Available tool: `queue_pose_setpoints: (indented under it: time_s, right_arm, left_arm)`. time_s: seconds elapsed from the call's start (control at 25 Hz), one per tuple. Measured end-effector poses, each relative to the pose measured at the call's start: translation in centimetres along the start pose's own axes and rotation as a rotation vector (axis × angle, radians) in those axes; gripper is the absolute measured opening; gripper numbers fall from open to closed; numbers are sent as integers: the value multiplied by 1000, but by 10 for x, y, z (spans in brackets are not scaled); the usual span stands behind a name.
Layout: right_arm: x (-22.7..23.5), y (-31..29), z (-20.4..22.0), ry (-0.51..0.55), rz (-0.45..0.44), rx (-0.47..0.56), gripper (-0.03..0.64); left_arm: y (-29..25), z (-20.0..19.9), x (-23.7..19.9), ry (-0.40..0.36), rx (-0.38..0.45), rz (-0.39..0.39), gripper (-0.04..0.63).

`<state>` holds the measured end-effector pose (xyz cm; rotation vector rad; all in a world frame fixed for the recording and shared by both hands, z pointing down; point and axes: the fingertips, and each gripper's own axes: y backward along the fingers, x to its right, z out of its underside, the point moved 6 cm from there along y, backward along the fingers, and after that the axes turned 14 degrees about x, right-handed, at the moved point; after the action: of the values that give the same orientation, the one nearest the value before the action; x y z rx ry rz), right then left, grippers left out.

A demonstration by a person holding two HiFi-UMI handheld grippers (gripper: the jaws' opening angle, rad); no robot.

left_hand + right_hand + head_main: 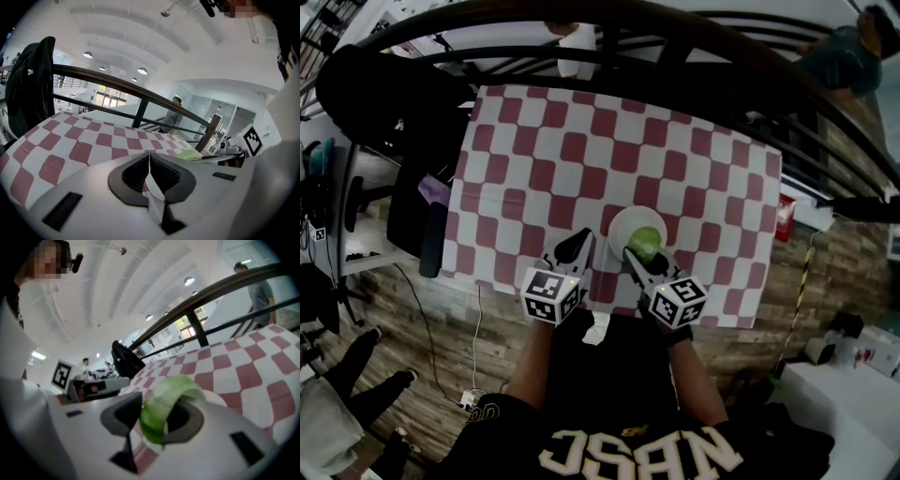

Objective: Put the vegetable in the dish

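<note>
Checked tablecloth point(581, 150), one dish point(617, 225), one vegetable point(645, 243)

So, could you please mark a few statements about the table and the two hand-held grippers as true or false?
1. The right hand-held gripper holds a green leafy vegetable. True.
2. The left hand-held gripper is wide open. False: its jaws are together, with nothing between them.
3. The tablecloth is plain blue. False: it has red and white checks.
4. The dish is white. True.
</note>
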<state>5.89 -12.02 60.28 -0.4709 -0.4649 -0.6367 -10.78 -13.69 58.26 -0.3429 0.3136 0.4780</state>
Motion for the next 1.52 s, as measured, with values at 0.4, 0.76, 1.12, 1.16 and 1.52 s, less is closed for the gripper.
queue_pose_setpoints:
  time_s: [0.4,0.76,1.12,1.16,1.52]
  right_arm:
    - [26,-16,28,-25,0,-91,146]
    - [36,-28,18,-68,-69,-106,146]
    - [41,-27,17,-105,-210,-216,146]
    - [41,-28,16,-104,-221,-227,146]
    - [46,-25,14,-121,-279,-249,146]
  left_arm:
    - [-3,20,-2,-43,-81,7,20]
    - [-18,45,1,-268,-202,243,105]
    - [-54,84,31,-668,-398,678,437]
    - [-60,86,36,-682,-395,701,453]
    - [-92,95,67,-729,-328,826,482]
